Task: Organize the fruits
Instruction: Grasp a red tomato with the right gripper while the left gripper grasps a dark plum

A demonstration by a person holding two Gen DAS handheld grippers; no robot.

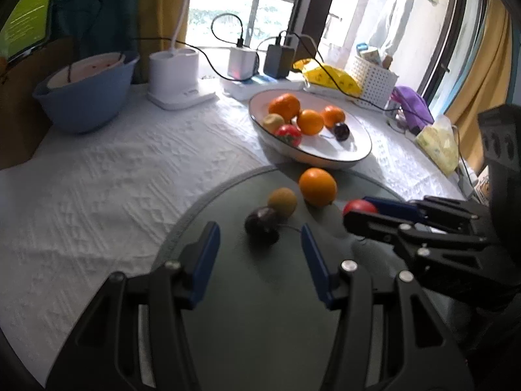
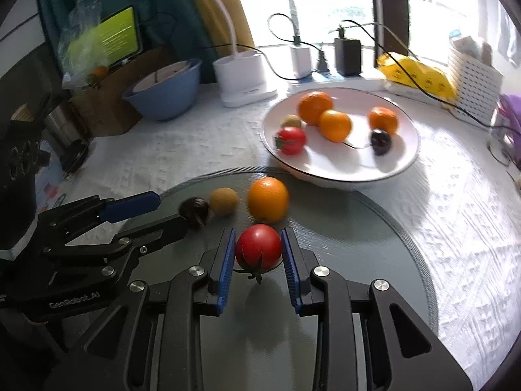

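Right tool (image 2: pixel 258 250) clenched on red tomato (image 2: pixel 258 247), near side of white plate (image 2: pixel 403 163). Left tool (image 1: pixel 257 247) released, dark plum (image 1: pixel 262 224) just beyond fingertips.

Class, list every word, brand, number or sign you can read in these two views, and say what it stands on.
"GenRobot.AI": on the left hand-held gripper, white letters on its black body.
Green screen: lines of text, too blurred to read.
Yellow packet: dark print, too small to read.

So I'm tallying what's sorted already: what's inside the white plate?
The plate holds three oranges, a red tomato, a dark plum and a small yellowish fruit, partly hidden behind the tomato.
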